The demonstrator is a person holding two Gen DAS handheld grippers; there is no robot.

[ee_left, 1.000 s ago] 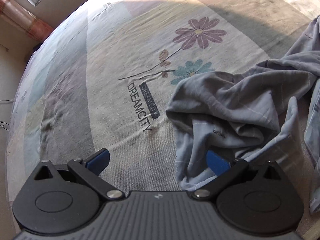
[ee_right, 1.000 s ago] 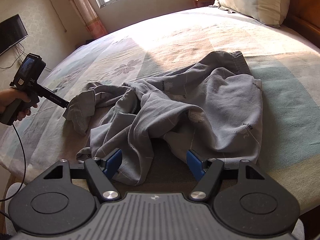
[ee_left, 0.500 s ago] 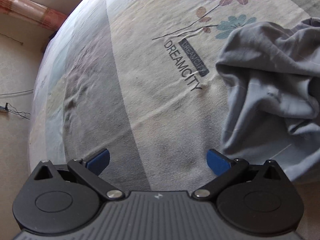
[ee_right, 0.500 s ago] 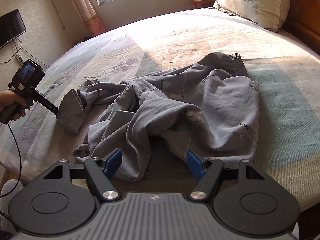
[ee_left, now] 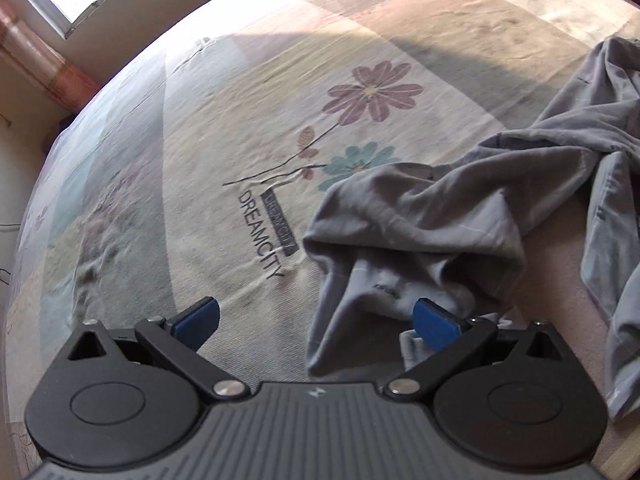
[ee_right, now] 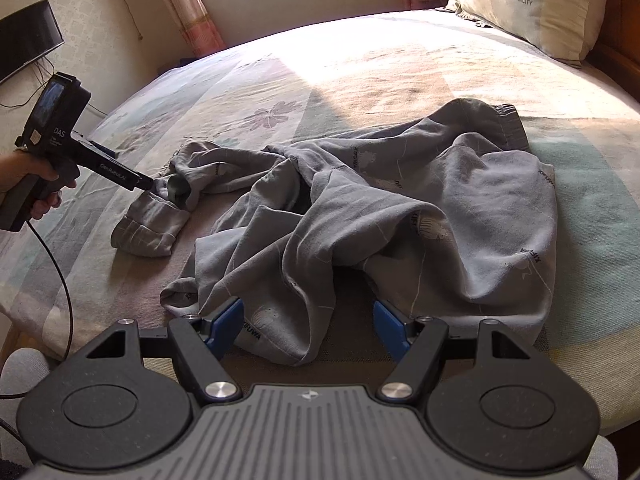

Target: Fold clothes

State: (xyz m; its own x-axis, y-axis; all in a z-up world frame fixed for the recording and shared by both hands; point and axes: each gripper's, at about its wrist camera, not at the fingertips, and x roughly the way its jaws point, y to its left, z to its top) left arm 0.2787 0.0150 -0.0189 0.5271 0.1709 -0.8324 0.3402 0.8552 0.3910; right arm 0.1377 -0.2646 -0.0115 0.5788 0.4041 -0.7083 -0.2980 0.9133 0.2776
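Note:
Crumpled grey trousers [ee_right: 460, 216] with small prints lie on the bed, waistband [ee_right: 504, 114] at the far side. One leg stretches left and ends in a folded cuff [ee_right: 152, 224]. My left gripper [ee_left: 316, 320] is open at that leg end [ee_left: 400, 232], with its right pad [ee_left: 434, 322] against the cloth of the leg opening. In the right wrist view a hand holds the left gripper [ee_right: 150, 182] with its tip at the opening. My right gripper [ee_right: 308, 328] hangs open above the near fold of the trousers, gripping nothing.
The flowered bedsheet [ee_left: 248, 128] reads DREAMCITY to the left of the leg. A pillow [ee_right: 532, 0] rests at the bed's far right by a wooden headboard. A window and curtain [ee_right: 180, 4] lie beyond, a dark screen [ee_right: 28, 36] on the left wall. The bed's near edge runs under my right gripper.
The left gripper swung off to the left over bare sheet, then came back to the leg end. The leg end has shifted and its cuff now lies folded. The right gripper barely moved.

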